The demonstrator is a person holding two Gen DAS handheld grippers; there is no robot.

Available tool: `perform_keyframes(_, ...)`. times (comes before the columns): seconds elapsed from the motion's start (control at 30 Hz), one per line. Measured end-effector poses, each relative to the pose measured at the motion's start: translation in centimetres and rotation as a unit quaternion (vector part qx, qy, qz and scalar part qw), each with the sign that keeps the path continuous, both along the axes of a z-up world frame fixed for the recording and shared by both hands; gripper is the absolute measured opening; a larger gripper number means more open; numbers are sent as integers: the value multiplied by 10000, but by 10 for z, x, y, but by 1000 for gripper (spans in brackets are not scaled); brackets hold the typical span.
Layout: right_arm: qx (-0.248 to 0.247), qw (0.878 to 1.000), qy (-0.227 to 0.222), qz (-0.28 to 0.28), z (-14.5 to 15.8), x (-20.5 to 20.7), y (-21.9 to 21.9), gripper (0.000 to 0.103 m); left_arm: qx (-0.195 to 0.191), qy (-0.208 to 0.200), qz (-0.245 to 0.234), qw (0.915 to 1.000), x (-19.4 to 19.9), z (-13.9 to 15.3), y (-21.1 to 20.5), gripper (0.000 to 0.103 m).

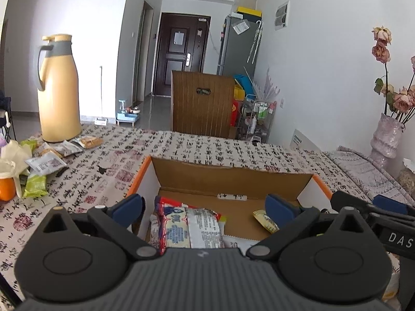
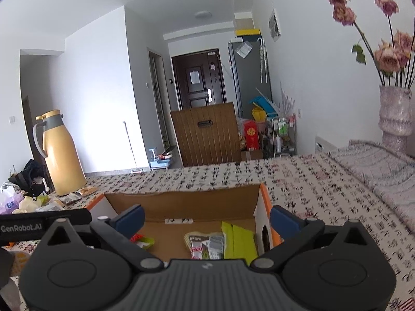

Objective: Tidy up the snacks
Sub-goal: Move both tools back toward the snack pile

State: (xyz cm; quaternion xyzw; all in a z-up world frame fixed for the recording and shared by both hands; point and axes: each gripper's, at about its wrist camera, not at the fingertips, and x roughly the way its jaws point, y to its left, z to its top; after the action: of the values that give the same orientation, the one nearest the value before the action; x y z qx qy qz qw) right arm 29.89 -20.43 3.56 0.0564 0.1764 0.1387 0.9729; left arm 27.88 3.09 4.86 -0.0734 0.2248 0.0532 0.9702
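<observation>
Both tools are wide open and hold nothing. The left tool hangs over the box, right above a red and white snack pack that lies long-ways pointing away from it. The right tool is over the same box, with a green pack below. Farther off, more loose snacks lie on the surface to the left by the yellow jug. The left tool is nearer to them.
</observation>
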Motion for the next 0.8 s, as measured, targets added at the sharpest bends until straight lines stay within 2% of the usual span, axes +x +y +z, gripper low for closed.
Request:
perform_keyframes(0.47, -119, 9999, -7, -33, 16, -51, -13, 103, 9, -80, 38, 10000, -52, 17, -9, 103)
perform_keyframes(0.8, -311, 9992, 241, 25, 1, -90, -28, 103, 41, 164, 51, 9998, -87, 2, -9, 103)
